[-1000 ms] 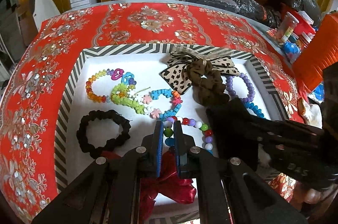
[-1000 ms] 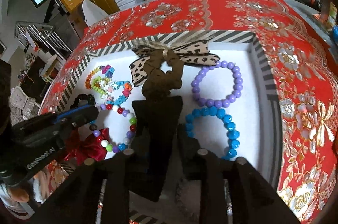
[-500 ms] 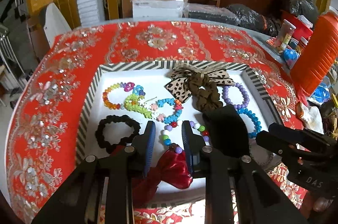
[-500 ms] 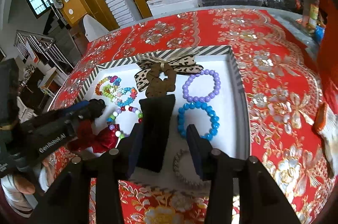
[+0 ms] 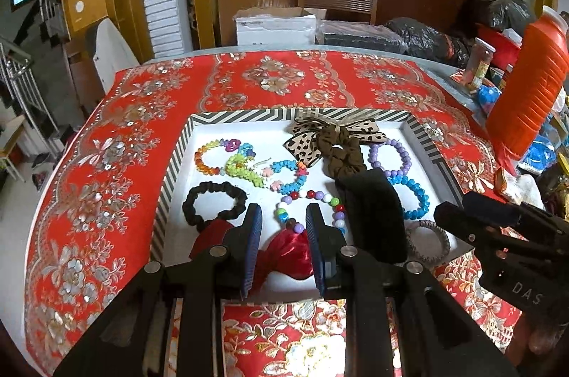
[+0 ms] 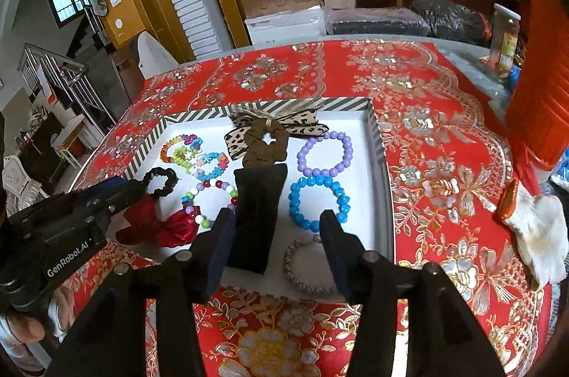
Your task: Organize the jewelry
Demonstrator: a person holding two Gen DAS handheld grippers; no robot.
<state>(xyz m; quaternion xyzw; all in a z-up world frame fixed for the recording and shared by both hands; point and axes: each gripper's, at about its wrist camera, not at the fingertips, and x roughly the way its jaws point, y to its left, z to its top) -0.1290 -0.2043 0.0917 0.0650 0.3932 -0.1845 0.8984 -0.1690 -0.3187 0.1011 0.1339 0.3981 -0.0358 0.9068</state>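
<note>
The left gripper [image 5: 283,227] hangs above the near edge of the tray [image 5: 176,156] with its jaws parted a little and nothing between them; through the gap show the red satin bow [image 5: 286,258] and the near beads of the multicoloured bead bracelet [image 5: 309,204]. The right gripper [image 6: 277,234] stands wider, its jaws having just been opening, and grips nothing; the black velvet strip [image 6: 258,217] lies in the tray just inside its left finger, and the grey braided bracelet [image 6: 302,270] lies below the gap.

All the jewelry lies inside the white, stripe-rimmed tray on the red floral tablecloth [image 5: 106,145]. Just right of the strip lies the blue bead bracelet [image 6: 318,199], with the purple bead bracelet [image 6: 325,154] just beyond it. At the far rim sit a brown scrunchie [image 6: 265,149] and a leopard-print bow [image 6: 281,124], touching. In the far left part a tangle of small coloured plastic bracelets [image 5: 245,163] lies together, and near it on the left, a black scrunchie [image 5: 213,204].

To the right, off the tray, stands an orange ribbed container [image 5: 526,92], and a white glove [image 6: 533,231] lies on the cloth.
</note>
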